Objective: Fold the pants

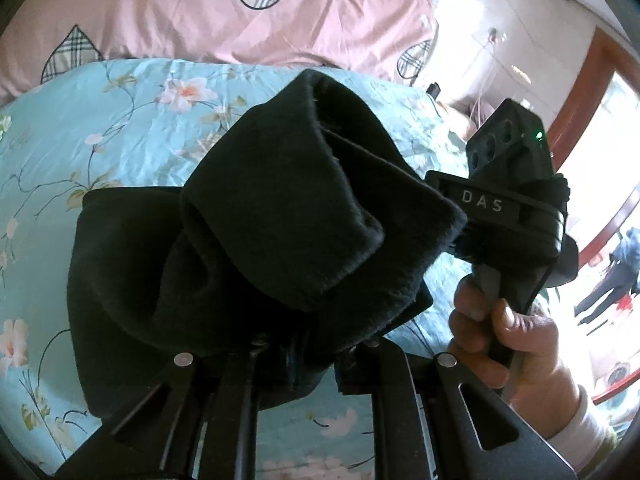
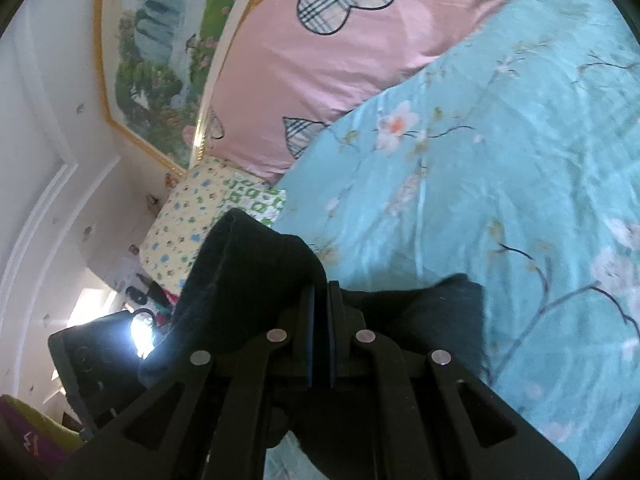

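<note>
Left hand-held gripper (image 1: 298,354), seen from its own wrist camera, is clamped on a bunched edge of the black pants (image 1: 248,248), which I hold raised above the bed's blue floral quilt (image 1: 120,128); thick fleecy layers drape back over the fingers and a lower portion sags toward the quilt. Beside it, at right, the right hand (image 1: 508,332) grips the handle of the other tool, whose tips vanish behind the cloth. A pink pillow (image 1: 240,28) with plaid hearts lies beyond.

From the right wrist camera, my right hand-held gripper (image 2: 320,336) has its 2 blue-edged pads nearly together, pinching another part of the same pants (image 2: 248,280), the fabric heaped over the left finger and trailing right onto the quilt (image 2: 500,160). A patterned cushion (image 2: 192,232) and framed landscape picture (image 2: 160,60) sit behind.

I judge this a mid-fold carry. To do it well, I would keep both grips firm, hold the 2 pinched edges level and taut, lower them together onto the quilt so the layers land aligned, and release only once the cloth rests flat.
</note>
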Available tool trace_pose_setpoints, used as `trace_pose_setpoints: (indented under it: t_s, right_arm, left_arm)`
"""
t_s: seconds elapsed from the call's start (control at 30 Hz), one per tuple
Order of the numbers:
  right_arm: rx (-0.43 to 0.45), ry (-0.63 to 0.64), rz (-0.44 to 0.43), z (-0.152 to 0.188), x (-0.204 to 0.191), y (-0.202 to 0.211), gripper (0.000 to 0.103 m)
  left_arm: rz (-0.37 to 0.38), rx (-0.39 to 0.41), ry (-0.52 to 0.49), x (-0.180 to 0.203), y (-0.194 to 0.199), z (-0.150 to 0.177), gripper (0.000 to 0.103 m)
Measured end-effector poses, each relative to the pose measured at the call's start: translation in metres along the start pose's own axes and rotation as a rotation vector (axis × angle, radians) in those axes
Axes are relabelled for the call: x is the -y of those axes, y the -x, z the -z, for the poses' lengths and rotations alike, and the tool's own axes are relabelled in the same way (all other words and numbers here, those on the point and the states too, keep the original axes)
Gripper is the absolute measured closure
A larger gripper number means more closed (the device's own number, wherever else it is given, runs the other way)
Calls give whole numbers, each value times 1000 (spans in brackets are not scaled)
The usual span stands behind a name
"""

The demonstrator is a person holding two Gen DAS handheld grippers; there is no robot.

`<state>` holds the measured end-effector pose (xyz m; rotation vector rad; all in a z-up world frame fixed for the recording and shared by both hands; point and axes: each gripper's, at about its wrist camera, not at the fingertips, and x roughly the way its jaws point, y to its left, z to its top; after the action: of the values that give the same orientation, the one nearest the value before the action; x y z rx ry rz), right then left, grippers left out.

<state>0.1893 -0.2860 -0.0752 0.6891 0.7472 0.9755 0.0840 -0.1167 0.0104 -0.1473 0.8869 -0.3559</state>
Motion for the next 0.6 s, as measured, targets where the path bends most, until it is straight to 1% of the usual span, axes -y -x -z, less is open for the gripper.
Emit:
trace_pose_setpoints:
  t_s: [0.03, 0.1, 0.17, 0.23, 0.3, 0.37, 0.4, 0.43, 0.47, 0.5, 0.6]
  right_arm:
    - [3, 1, 10, 1, 0, 2, 96]
    - [8, 6, 38, 2, 0, 7, 96]
    - [25, -6, 72, 4, 1, 15, 97]
    - [59, -23, 107, 5, 4, 27, 96]
    - [96, -31, 145, 6, 5, 40, 96]
    - [129, -45, 181, 8, 5, 54, 86]
    - [139, -52, 199, 9, 6, 58, 65]
    - [152, -60, 224, 10, 5, 63, 38]
    - [171, -64, 241, 13, 4, 69, 27]
    - [197, -61, 238, 16, 1, 74, 18]
    - [231, -62, 234, 22, -6, 85, 18]
  left_arm:
    - [5, -3, -13, 2, -1, 1, 85]
    - [18, -12, -23, 3, -3, 2, 71]
    - [27, -16, -21, 2, -3, 3, 64]
    - [43, -24, -13, 0, -4, 4, 63]
    - [52, -29, -8, -1, -1, 7, 57]
    - [68, -30, -5, -2, 2, 9, 52]
    - [83, -30, -1, -3, 6, 11, 50]
    - [92, -27, 3, -3, 10, 12, 48]
    - [100, -21, 4, -3, 15, 15, 45]
    - [105, -14, 1, -3, 20, 16, 43]
    - [107, 14, 1, -7, 37, 21, 39]
